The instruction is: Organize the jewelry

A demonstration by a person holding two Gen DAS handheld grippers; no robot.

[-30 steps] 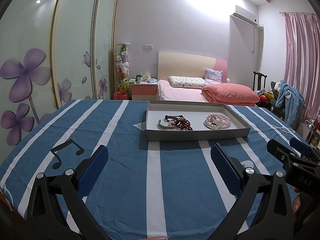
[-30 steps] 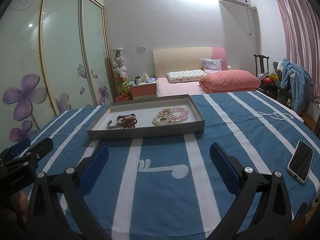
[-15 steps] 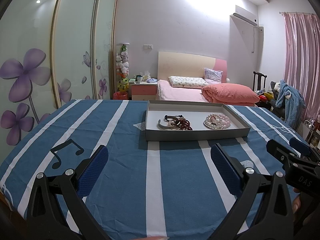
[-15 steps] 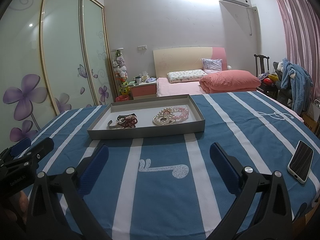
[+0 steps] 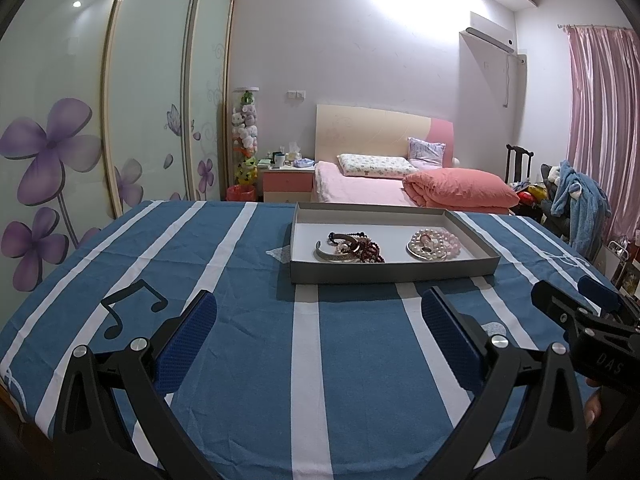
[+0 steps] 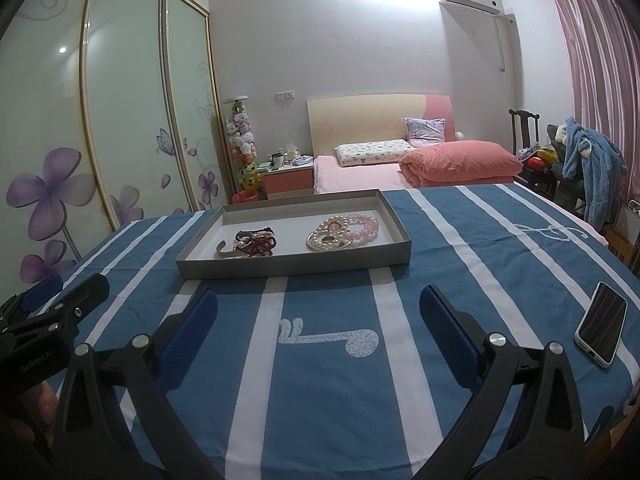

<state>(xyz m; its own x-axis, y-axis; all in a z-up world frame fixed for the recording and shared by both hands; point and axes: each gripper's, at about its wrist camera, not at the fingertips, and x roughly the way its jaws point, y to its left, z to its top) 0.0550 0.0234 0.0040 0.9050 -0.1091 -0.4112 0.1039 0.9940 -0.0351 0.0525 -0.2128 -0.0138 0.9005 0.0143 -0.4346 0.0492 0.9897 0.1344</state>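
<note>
Nothing has moved: left tool (image 5: pixel 318 334) and right tool (image 6: pixel 318 332) hover spread wide, empty, short of the jewelry tray (image 5: pixel 394 272).

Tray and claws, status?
Left claw open, right claw open, both empty, short of tray. Bracelets and beads lie in two piles inside. Nothing between; phone off right.

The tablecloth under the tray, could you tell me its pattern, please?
The tablecloth is blue with white stripes and music-note motifs, clearest in the right wrist view.
</note>
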